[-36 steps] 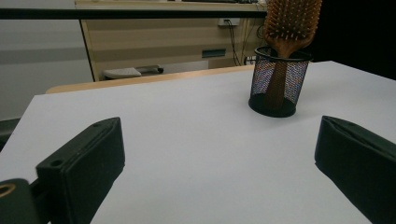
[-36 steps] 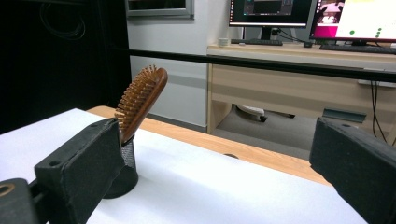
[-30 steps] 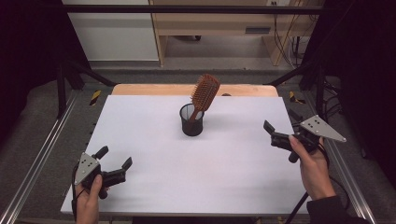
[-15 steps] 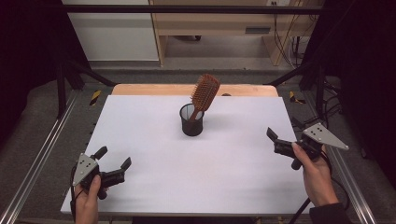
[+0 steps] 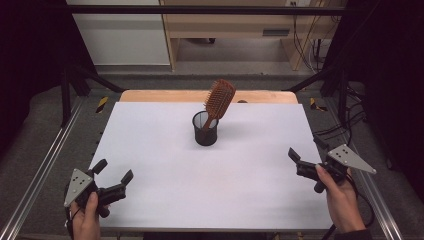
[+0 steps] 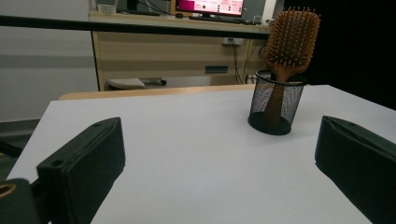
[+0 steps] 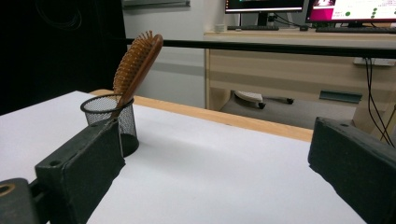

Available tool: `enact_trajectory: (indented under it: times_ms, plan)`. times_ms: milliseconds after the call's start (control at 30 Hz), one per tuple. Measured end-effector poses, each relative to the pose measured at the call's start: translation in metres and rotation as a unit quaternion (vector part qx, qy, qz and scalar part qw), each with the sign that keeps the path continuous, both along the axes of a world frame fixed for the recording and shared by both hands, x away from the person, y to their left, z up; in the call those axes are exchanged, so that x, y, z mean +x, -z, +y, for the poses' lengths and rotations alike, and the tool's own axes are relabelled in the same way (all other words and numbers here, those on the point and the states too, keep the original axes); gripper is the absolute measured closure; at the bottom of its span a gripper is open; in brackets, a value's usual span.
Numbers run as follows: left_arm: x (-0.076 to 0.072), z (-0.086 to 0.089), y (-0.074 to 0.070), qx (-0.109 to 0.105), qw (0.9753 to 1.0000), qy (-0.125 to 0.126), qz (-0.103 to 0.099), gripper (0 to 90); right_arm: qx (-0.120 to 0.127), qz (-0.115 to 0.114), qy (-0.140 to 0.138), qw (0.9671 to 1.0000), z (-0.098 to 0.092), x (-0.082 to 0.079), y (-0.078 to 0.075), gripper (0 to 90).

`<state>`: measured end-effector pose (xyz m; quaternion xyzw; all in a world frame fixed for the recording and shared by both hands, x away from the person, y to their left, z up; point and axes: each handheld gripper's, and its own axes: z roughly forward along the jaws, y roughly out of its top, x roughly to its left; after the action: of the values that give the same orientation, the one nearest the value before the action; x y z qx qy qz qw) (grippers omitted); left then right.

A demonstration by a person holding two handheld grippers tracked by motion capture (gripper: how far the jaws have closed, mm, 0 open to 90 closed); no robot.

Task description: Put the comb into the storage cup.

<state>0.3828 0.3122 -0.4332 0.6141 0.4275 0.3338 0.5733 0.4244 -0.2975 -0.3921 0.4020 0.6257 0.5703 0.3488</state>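
The right gripper (image 5: 306,157) is sliding back toward the person and farther away from the cup (image 5: 205,128) than it was a moment ago. The left gripper (image 5: 113,171) is staying about where it was.

The cup is a small black mesh one, standing near the middle of the white table (image 5: 165,145), a bit toward the far side. The brown wooden hairbrush (image 5: 218,100) is sitting in the cup with its handle down. Its big bristle head is sticking out over the rim and leaning away from the cup, toward the right gripper's side. From the right gripper view, the hairbrush (image 7: 136,65) is tilting quite a lot, with the cup (image 7: 111,122) under it.

Here is what could go wrong. The cup looks light and the brush head is big and heavy at the top, so a bump on the head could tip the cup over. A claw pulling the brush sideways instead of straight up could drag the cup along too. The bristles could also slip out of a pinch.

Both claws are wide open, with their jaws far apart. They are holding nothing and touching nothing. Both are well apart from the cup, one on each side of it, nearer the person. In the left gripper view, the cup (image 6: 276,107) is showing between the two jaws, far off.
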Motion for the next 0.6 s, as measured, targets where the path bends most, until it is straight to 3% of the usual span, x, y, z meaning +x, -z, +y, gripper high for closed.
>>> enact_trajectory:
  times_ms: [367, 467, 600]
  plan:
    - [-0.004, 0.000, -0.002, 0.011, 0.9999, -0.002, -0.008, 2.1, 0.012, 0.001, 0.002, 0.9999, -0.006, -0.016, 0.015, 3.3]
    - [-0.006, -0.002, -0.002, 0.043, 0.9989, -0.006, -0.016, 3.1, 0.017, 0.001, 0.002, 0.9999, -0.006, -0.020, 0.019, 3.3]
    - [-0.010, -0.001, -0.003, 0.028, 0.9995, 0.002, -0.015, 3.1, 0.019, -0.005, 0.002, 0.9998, -0.005, -0.024, 0.023, 3.2]
